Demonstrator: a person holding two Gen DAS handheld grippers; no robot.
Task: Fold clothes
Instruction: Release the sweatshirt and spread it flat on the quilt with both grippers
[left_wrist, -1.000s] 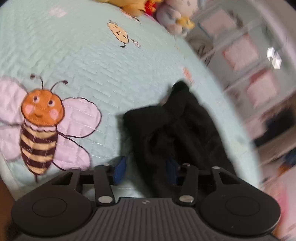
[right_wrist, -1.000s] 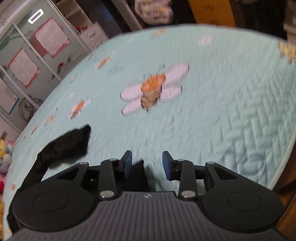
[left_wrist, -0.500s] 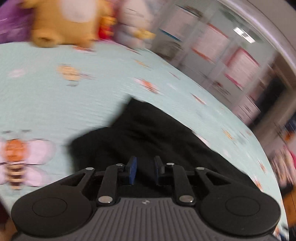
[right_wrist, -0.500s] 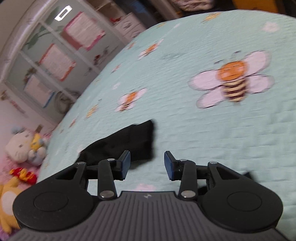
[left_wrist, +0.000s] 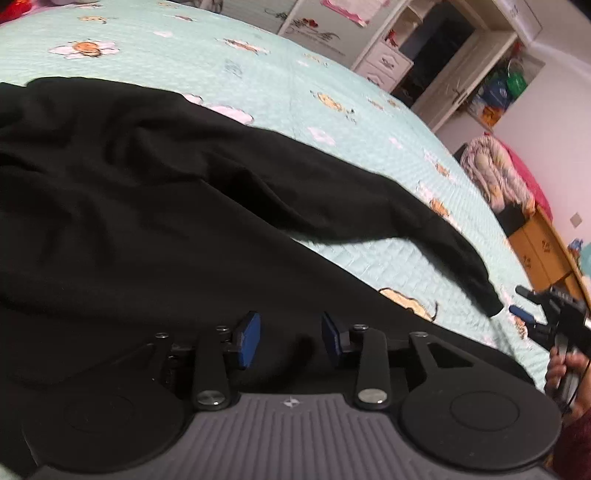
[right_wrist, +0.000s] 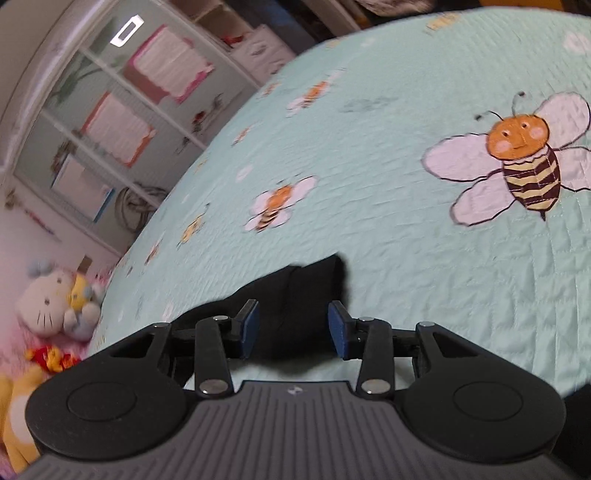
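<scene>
Left claw (left_wrist: 290, 341) opening over black garment (left_wrist: 147, 206), sleeve (left_wrist: 436, 236) stretching rightward.

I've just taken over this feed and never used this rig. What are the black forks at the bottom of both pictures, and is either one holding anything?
Each picture comes from a camera on a hand-held gripper, looking along its two blue-padded fingers. The left gripper hangs over a black garment spread on a bee-print quilt; its jaws are opening and grip nothing. The right gripper is open over the garment's sleeve end. The left view also shows the right gripper in a hand.
</scene>
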